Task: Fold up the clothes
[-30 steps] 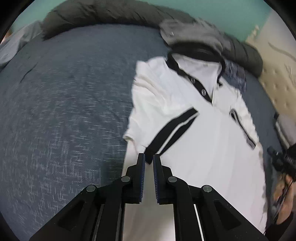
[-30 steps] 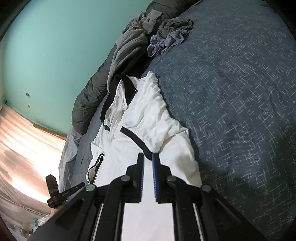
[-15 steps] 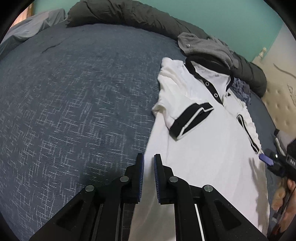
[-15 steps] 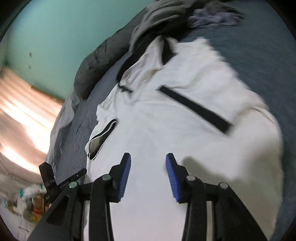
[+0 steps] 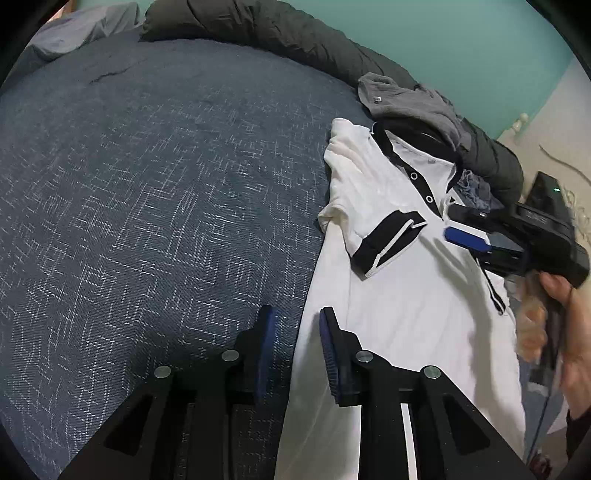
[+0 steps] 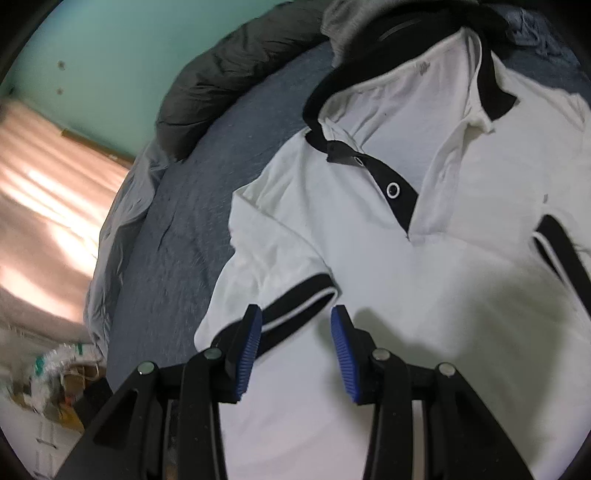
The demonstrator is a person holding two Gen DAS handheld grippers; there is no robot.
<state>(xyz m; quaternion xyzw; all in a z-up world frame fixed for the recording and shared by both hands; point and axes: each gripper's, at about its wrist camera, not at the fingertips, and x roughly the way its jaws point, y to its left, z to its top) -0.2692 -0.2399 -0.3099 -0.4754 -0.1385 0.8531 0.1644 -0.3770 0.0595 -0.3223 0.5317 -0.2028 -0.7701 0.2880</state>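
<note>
The white polo shirt with black collar and sleeve bands (image 5: 413, 295) lies flat on the dark blue woven bedspread (image 5: 147, 206), its side edge between the open left gripper (image 5: 295, 325), a black-banded sleeve (image 6: 295, 310) between the open right gripper (image 6: 295, 325).

The shirt (image 5: 406, 302) lies flat on the bed (image 5: 147, 206), collar (image 5: 417, 147) at 12 o'clock against a clothes heap (image 5: 410, 99); a duvet (image 5: 258, 26) lies behind.

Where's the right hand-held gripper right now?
The right hand-held gripper hovers open over the white polo shirt, its fingers straddling the black-trimmed sleeve cuff; in the left wrist view it shows below the placket.
</note>
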